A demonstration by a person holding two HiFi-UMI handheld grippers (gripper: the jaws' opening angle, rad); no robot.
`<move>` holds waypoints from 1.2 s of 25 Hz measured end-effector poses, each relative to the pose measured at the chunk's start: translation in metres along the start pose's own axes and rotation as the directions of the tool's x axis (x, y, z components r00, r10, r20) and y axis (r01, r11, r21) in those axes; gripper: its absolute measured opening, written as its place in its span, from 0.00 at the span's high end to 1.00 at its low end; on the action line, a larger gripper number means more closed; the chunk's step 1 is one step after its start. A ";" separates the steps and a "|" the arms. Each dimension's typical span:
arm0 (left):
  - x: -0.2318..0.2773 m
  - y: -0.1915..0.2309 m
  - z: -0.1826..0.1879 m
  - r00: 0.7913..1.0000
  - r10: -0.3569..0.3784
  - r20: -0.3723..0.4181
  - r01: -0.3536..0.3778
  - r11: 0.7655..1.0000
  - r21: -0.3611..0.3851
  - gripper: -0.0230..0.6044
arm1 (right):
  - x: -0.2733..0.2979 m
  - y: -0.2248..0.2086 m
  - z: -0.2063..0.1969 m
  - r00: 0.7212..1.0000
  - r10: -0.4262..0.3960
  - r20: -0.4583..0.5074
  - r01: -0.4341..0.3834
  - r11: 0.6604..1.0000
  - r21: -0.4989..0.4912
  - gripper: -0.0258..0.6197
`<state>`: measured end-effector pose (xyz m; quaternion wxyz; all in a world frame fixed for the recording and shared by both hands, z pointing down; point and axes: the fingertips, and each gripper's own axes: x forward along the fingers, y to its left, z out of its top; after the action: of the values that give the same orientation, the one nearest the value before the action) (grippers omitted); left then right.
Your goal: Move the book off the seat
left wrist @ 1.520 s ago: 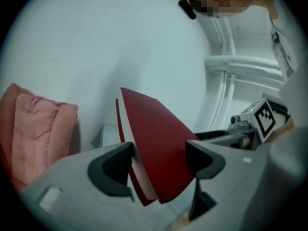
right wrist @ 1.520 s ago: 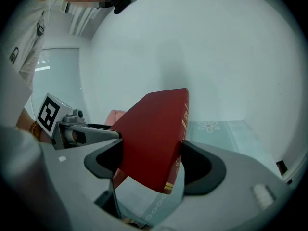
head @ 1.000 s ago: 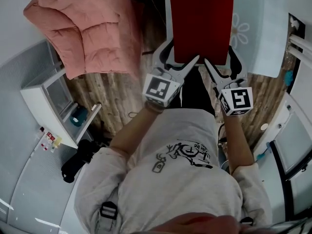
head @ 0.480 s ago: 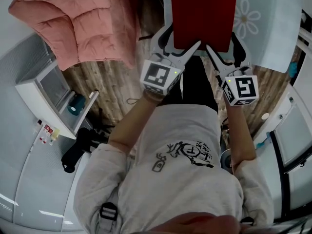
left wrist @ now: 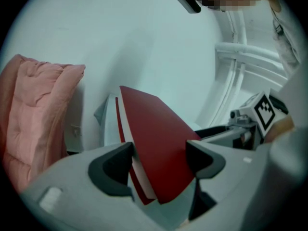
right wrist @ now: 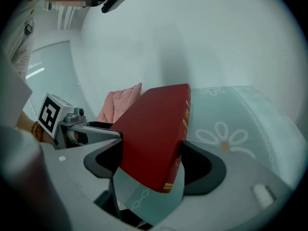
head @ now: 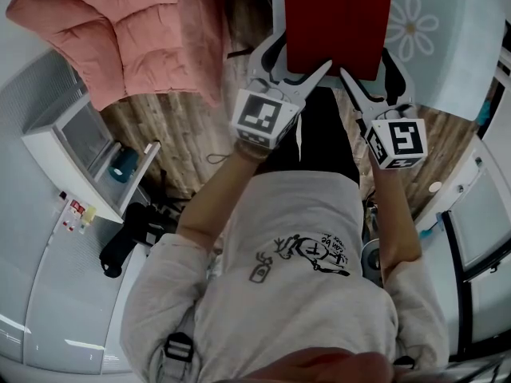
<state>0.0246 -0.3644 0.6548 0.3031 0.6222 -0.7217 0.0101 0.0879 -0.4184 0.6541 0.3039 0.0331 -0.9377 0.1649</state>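
The red hardcover book [head: 339, 18] is off its resting place and carried in two grips, so the lifting step looks done and the transfer is in hand. The left hand-held gripper [head: 297, 62] is closed onto the book's near left corner, its dark pads [left wrist: 115, 165] pressed to the cover and the page edge. The right hand-held gripper [head: 369, 70] is closed the same way onto the near right corner by the spine [right wrist: 185, 119]. In both gripper views the book [left wrist: 154, 148] sits tilted, its far end raised. It hangs above a pale blue-green surface printed with white daisies [head: 431, 46]; whether that is the seat or the landing place I cannot tell. A pink quilted cushion [head: 120, 38] lies well apart to the left. The next move probably calls for keeping both grips level and lowering together.
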 end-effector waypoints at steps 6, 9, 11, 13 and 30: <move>0.004 0.004 -0.004 1.000 -0.002 -0.007 0.003 1.000 0.009 0.41 | 0.005 -0.002 -0.004 1.000 -0.002 -0.009 0.002 1.000 0.007 0.36; 0.005 0.003 -0.007 1.000 -0.003 -0.013 0.003 1.000 0.012 0.41 | 0.006 -0.003 -0.006 1.000 -0.003 -0.014 0.004 1.000 0.007 0.36; 0.005 0.004 -0.009 1.000 -0.001 -0.016 0.001 1.000 0.010 0.41 | 0.007 -0.003 -0.009 1.000 -0.004 -0.019 0.004 1.000 0.008 0.36; 0.006 0.004 -0.011 1.000 0.002 -0.021 -0.002 1.000 0.011 0.41 | 0.008 -0.003 -0.011 1.000 -0.002 -0.026 0.002 1.000 0.008 0.36; 0.013 0.011 -0.022 0.999 0.001 -0.042 -0.001 1.000 -0.005 0.41 | 0.017 -0.007 -0.022 0.998 0.001 -0.056 0.000 1.000 0.019 0.36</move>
<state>0.0236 -0.3654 0.6826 0.3198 0.6208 -0.7155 0.0217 0.0879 -0.4173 0.6827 0.3297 0.0311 -0.9273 0.1747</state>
